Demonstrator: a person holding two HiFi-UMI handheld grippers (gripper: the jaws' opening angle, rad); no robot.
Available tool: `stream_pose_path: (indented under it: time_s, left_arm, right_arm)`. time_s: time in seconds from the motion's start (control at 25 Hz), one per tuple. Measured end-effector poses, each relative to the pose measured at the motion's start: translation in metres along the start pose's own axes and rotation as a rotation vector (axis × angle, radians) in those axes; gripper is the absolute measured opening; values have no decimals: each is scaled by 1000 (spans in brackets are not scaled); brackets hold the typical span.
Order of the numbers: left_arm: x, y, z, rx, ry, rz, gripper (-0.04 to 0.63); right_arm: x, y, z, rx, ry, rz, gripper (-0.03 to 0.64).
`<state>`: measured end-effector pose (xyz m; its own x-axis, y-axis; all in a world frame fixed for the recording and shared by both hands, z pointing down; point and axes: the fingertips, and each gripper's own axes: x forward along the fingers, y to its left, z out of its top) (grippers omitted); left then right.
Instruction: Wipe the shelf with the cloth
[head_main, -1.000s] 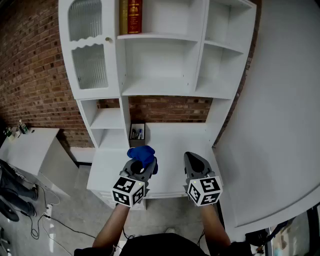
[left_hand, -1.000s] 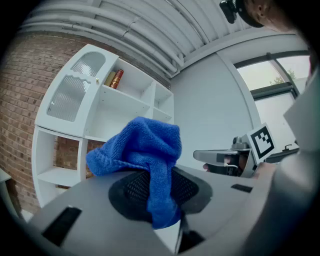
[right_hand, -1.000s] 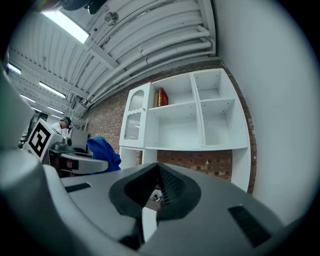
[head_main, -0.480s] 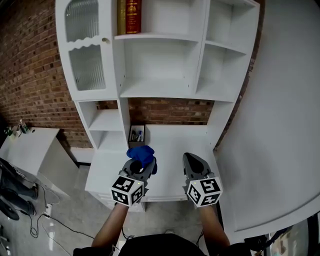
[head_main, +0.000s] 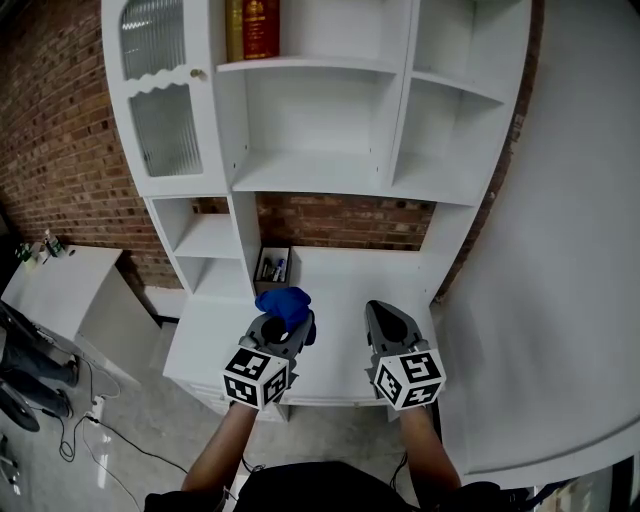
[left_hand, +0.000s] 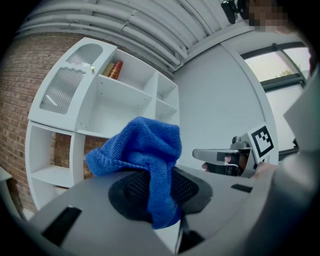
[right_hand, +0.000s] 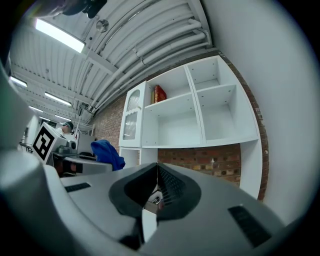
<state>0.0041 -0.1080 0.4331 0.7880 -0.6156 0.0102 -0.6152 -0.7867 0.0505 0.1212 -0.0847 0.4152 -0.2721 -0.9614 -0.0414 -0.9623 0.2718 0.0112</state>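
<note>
A blue cloth (head_main: 284, 304) (left_hand: 141, 156) bunches out of my left gripper (head_main: 280, 325) (left_hand: 159, 192), whose jaws are shut on it. It is held above the white desk surface (head_main: 340, 290) in front of the white shelf unit (head_main: 320, 120). My right gripper (head_main: 385, 325) (right_hand: 156, 192) hovers beside it to the right, jaws shut with nothing between them. In the right gripper view the cloth (right_hand: 107, 152) shows at the left. The shelf boards (head_main: 310, 175) stand higher and farther back, apart from both grippers.
Books (head_main: 250, 28) stand on the top shelf. A glass cabinet door (head_main: 160, 100) is at the upper left. A small box with pens (head_main: 272, 268) sits at the desk's back left. A brick wall (head_main: 60, 140) lies left, a white wall (head_main: 570, 230) right, a low white table (head_main: 60, 290) at left.
The head view has shifted slightly; the shelf unit sits a little lower and more to the left. Both grippers keep nearly the same place, the cloth still held.
</note>
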Motion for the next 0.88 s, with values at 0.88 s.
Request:
stream_pose_path:
  time_s: [0.88]
  left_arm:
    - [45, -18, 13, 49, -12, 40, 92]
  right_arm:
    - [6, -49, -7, 21, -20, 45, 20]
